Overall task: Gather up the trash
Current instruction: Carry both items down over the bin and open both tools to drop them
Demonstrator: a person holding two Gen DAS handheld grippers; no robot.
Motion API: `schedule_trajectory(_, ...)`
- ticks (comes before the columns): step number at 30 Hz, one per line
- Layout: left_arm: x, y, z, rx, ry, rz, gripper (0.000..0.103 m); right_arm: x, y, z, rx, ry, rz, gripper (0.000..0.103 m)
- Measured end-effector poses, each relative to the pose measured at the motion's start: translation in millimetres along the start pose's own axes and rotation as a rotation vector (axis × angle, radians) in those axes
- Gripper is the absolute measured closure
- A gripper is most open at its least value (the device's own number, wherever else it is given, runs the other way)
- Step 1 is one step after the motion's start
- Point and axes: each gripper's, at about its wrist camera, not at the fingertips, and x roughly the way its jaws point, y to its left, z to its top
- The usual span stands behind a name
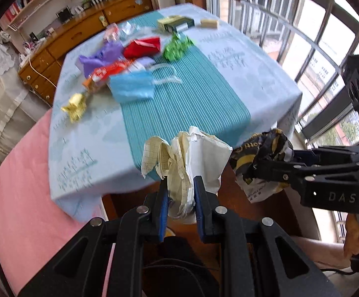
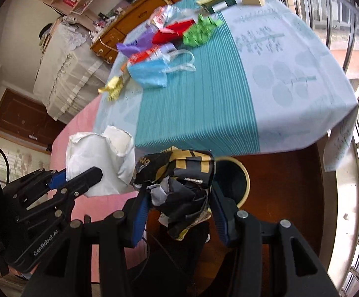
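1. Two hand-held grippers are in view, both off the near edge of the bench (image 1: 253,79), each with a piece of trash.
2. On the far left, a pink bed cover (image 1: 26,173) lies beside the bench, and a wooden dresser (image 1: 63,47) stands behind.
3. On the left part of the bench, a gold wrapper (image 1: 75,106) lies apart from the others.
4. Next to it, more to the right, comes a loose group: an orange packet (image 1: 105,73), a purple wrapper (image 1: 102,55), a blue face mask (image 1: 132,86), a red wrapper (image 1: 143,47) and a green wrapper (image 1: 177,47).
5. At the far edge lie a dark green box (image 1: 179,23) and a small beige block (image 1: 209,23).
6. The left hand-held gripper (image 1: 180,193) is clenched on a crumpled white paper (image 1: 191,153), which is squeezed between its blue pads (image 1: 164,205) and sticks out above them.
7. To the right of it, the right hand-held gripper (image 2: 179,203) grasps a crumpled black and yellow wrapper (image 2: 179,173); its jaws stand wider, pressed on both sides of the wrapper.
8. Just behind this wrapper, in the right wrist view, a round bin with a pale rim (image 2: 246,180) stands on the dark wooden floor (image 2: 290,180) below the bench edge.
9. On the far right are windows with metal bars (image 1: 303,37).
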Motion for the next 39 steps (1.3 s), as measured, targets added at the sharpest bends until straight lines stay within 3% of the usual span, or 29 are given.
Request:
schedule_trajectory(7,28.7,-16.6,-17.9,-0.013,0.085,-0.037,0.086,25.7,-26.6,-26.7,0.059,0.067,0.0,0.056)
schedule_trajectory(13,82.7,-21.2,-36.5,-0.085,0.181,-0.086,0.086,65.0,-49.5,-46.6,0.113,0.136,-0.044,0.056)
schedule_trajectory(19,141.2,-19.3,-57.7,-0.147,0.247,-0.087,0.086,109.2,-70.2,-60.5,0.155,0.182,-0.082,0.056)
schedule_trajectory(27,230.1,-1.8,-92.5,-0.248,0.312,-0.089,0.086,190.7,-97.3,-66.4,0.194,0.237,-0.139,0.056)
schedule_trajectory(32,278.9,5.1,-108.2,-0.269,0.304,-0.069,0.083,260.0,-118.4,-69.5,0.217,0.259,-0.152,0.056)
schedule_trajectory(36,315.8,12.5,-117.0,-0.271,0.299,-0.043,0.069,305.2,-130.8,-67.3,0.256,0.261,-0.144,0.053)
schedule_trajectory(38,328.7,19.8,-121.5,-0.276,0.304,-0.033,0.043,324.2,-134.8,-65.6,0.29,0.263,-0.117,0.05)
schedule_trajectory(39,333.7,23.8,-122.8,-0.286,0.299,-0.032,0.039,328.9,-137.7,-66.0,0.301,0.264,-0.111,0.048)
